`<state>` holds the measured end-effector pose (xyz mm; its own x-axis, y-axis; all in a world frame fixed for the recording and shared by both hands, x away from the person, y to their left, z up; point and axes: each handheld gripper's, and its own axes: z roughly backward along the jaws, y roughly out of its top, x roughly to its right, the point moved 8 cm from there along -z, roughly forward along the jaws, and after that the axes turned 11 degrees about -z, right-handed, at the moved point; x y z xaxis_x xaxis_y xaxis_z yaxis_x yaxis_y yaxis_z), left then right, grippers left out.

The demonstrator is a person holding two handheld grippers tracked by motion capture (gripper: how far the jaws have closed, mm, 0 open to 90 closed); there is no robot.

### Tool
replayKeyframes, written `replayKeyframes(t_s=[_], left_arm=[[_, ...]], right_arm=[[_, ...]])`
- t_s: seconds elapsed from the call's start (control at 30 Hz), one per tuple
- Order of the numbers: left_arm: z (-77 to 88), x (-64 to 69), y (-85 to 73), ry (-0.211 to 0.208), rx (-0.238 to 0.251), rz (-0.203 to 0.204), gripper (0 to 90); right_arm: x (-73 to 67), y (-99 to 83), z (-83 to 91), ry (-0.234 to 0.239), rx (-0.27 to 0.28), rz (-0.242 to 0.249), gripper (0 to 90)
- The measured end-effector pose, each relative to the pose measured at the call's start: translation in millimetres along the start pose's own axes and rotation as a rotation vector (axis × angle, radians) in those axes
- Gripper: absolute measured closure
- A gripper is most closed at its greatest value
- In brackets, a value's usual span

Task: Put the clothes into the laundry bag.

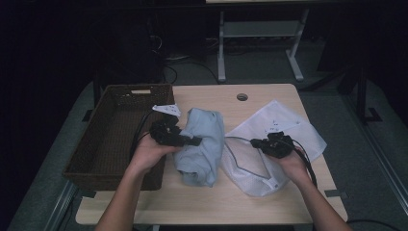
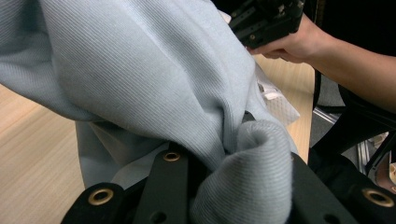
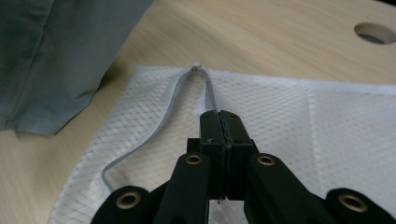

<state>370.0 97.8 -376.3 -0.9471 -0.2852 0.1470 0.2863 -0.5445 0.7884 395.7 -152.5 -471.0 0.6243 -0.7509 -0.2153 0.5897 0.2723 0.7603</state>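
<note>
at the near edge of the table (image 1: pixel 202 207) the person's two forearms come in, each hand gripping a black tool. the left gripper (image 1: pixel 195 141) has its jaws clamped on a fold of the pale blue garment (image 1: pixel 202 144), which lies bunched in the middle of the table; in the left gripper view the ribbed cloth (image 2: pixel 154 79) bulges up between the two black jaws and drapes over them. the right gripper (image 1: pixel 257 143) has its jaws pressed tight together on the zip edge of the white mesh laundry bag (image 1: pixel 284 130); in the right gripper view the grey zip band (image 3: pixel 154 135) curves away from the closed jaws across the netting (image 3: pixel 327 121). the bag lies flat just right of the garment, touching it. a small label with dark marks sits on the bag, too small to read. farther left, a brown woven basket (image 1: pixel 96 154) stands at the table's left side. a round hole (image 1: pixel 242 96) is in the far edge of the table.
</note>
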Motion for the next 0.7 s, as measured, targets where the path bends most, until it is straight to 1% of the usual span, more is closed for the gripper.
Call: replayKeyframes(t_s=[0.1,0.13,0.2,0.23,0.27,0.43,0.53,0.63,0.7], left_arm=[[0.5,-0.3,-0.3,0.001,0.001,0.002,76.0],[0.6,-0.2,-0.4,0.001,0.001,0.002,76.0],[0.7,-0.2,-0.5,0.001,0.001,0.003,76.0],[0.8,-0.2,-0.5,0.001,0.001,0.004,76.0],[0.8,-0.2,-0.5,0.002,0.001,0.005,76.1],[1.9,0.5,-0.8,0.005,0.000,0.002,76.0],[2.8,2.7,1.2,0.002,0.002,-0.005,76.0],[3.3,9.6,6.7,-0.012,0.003,-0.022,76.0],[4.0,15.1,12.4,-0.022,0.006,-0.041,76.0]], right_arm=[[0.9,9.8,1.2,0.007,0.026,-0.004,88.4],[0.8,12.0,1.6,0.007,0.019,-0.003,88.4],[0.2,17.9,3.6,0.003,0.026,0.016,88.4],[-0.2,22.6,6.0,0.005,0.042,0.027,88.4],[-0.5,25.1,7.2,0.009,0.041,0.025,88.4],[-2.5,41.5,14.6,0.001,0.065,0.059,88.4],[-2.1,44.3,15.7,0.000,0.075,0.057,88.4],[-1.4,44.4,14.9,0.000,0.074,0.061,88.4],[-0.8,44.4,13.6,0.000,0.070,0.061,88.4]])
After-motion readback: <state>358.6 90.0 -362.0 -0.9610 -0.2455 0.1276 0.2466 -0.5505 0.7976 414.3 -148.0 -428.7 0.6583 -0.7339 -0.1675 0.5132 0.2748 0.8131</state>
